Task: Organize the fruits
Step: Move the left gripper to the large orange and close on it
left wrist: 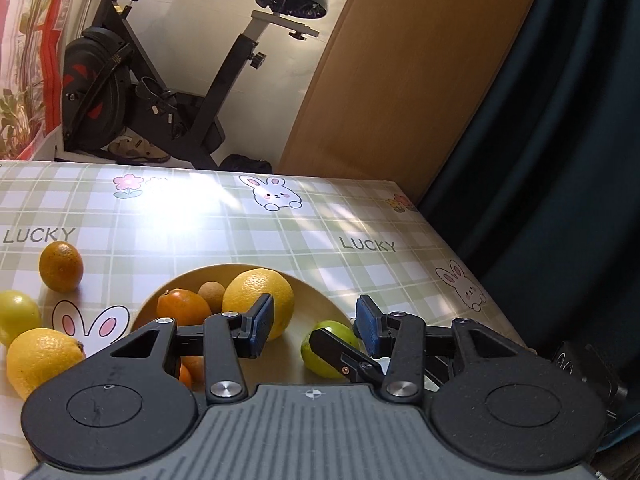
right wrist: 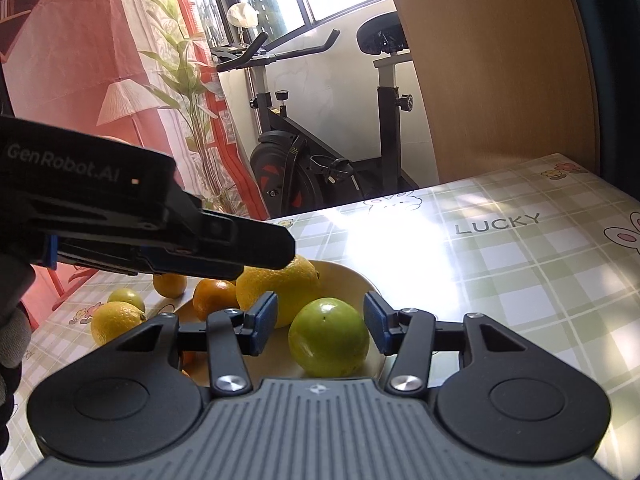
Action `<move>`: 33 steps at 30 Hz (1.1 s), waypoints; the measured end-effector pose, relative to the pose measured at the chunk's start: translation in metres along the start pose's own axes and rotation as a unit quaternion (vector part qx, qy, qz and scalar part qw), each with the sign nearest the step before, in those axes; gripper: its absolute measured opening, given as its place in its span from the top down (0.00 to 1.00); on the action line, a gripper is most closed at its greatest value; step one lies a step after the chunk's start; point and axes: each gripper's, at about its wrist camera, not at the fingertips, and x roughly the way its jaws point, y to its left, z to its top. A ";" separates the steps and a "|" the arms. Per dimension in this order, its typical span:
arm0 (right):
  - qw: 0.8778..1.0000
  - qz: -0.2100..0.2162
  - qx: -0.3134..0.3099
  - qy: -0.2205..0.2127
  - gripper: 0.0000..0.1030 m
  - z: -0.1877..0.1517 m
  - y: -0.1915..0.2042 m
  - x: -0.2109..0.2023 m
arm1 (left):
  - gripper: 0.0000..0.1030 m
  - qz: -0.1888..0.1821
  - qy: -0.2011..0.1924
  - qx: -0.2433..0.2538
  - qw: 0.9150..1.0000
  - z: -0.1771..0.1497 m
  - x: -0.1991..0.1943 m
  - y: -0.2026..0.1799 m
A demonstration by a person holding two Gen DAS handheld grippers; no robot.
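Two grippers work over one tan plate (left wrist: 320, 304) on the checked tablecloth (left wrist: 200, 224). In the lower centre of the right wrist view, the right gripper (right wrist: 320, 322) has its jaws spread apart, with a green fruit (right wrist: 329, 336) lying on the plate between the blue pads (right wrist: 264, 320), neither pad visibly pressing it. In the left wrist view the left gripper (left wrist: 315, 322) is likewise apart and holds nothing; the same green fruit (left wrist: 326, 350) sits at lower centre, partly behind a dark finger of the other tool.

Just beyond, toward mid-frame, a large yellow citrus (left wrist: 260, 300) rests in the plate beside an orange fruit (left wrist: 184, 306) and a small brown round fruit (left wrist: 212, 294). Off the plate, at the left edge of the left wrist view, lie a yellow lemon-like fruit (left wrist: 44, 360), a small yellow-green fruit (left wrist: 18, 314) and, farther back, an orange (left wrist: 61, 266).

Across the left of the right wrist view, the left tool's black body (right wrist: 120, 216) reaches over the plate.

Past the table's far edge, in the upper frame, stand an exercise bike (left wrist: 160, 92), a wooden panel (left wrist: 400, 80) and a dark curtain (left wrist: 560, 140).
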 end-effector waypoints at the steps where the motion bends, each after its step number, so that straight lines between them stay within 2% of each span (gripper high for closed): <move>1: 1.000 0.002 0.002 -0.004 0.50 0.000 0.000 -0.002 | 0.54 0.008 -0.005 -0.006 1.000 0.000 -0.008 0.007; 7: 1.000 -0.002 0.014 -0.009 0.49 0.001 -0.004 -0.004 | 0.54 0.074 -0.033 -0.042 0.996 -0.003 -0.052 0.058; 12: 1.000 -0.001 0.012 -0.011 0.49 0.000 -0.003 -0.005 | 0.54 0.120 -0.026 -0.076 0.990 -0.016 -0.078 0.095; 16: 0.999 -0.017 0.027 -0.012 0.49 -0.001 -0.007 -0.010 | 0.54 0.145 -0.034 -0.075 0.986 -0.014 -0.096 0.113; 20: 0.999 -0.033 0.043 -0.004 0.48 -0.001 -0.009 -0.015 | 0.54 0.150 -0.046 -0.096 0.983 -0.010 -0.110 0.123; 24: 0.999 -0.033 0.027 0.005 0.48 0.004 0.001 -0.020 | 0.54 0.151 -0.056 -0.091 0.983 -0.005 -0.113 0.126; 30: 1.000 -0.006 -0.016 0.011 0.48 0.022 0.041 -0.011 | 0.53 0.142 -0.062 -0.095 0.983 0.005 -0.112 0.133; 33: 0.999 0.025 -0.043 0.022 0.48 0.025 0.070 0.003 | 0.52 0.138 -0.053 -0.089 0.985 0.009 -0.106 0.137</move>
